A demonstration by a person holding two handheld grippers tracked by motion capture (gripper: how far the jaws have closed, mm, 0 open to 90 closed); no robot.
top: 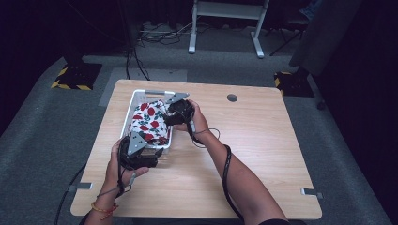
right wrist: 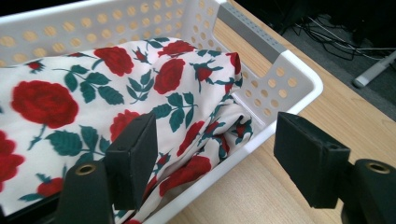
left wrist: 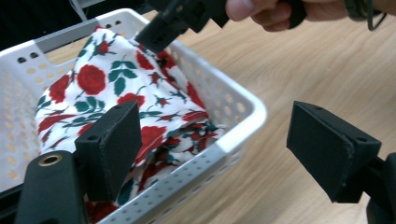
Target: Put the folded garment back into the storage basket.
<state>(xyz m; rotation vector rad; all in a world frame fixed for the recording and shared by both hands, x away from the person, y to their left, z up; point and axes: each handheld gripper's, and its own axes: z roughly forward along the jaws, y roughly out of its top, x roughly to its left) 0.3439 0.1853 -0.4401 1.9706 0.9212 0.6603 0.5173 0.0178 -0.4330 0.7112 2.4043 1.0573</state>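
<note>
Cloth (top: 149, 123), rose-printed, lies bunched in the white basket (top: 133, 101) on the table (top: 263, 140). Both grippers, left (top: 159, 157) and right (top: 165, 114), gape wide at 2 basket corners, holding nothing. Best to dip each inner jaw under a fold, clear of the rim, then close.

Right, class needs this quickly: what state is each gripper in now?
Left gripper: open, holding nothing, jaws either side of the basket rim.
Right gripper: open, holding nothing, jaws astride the basket rim over the cloth.
</note>
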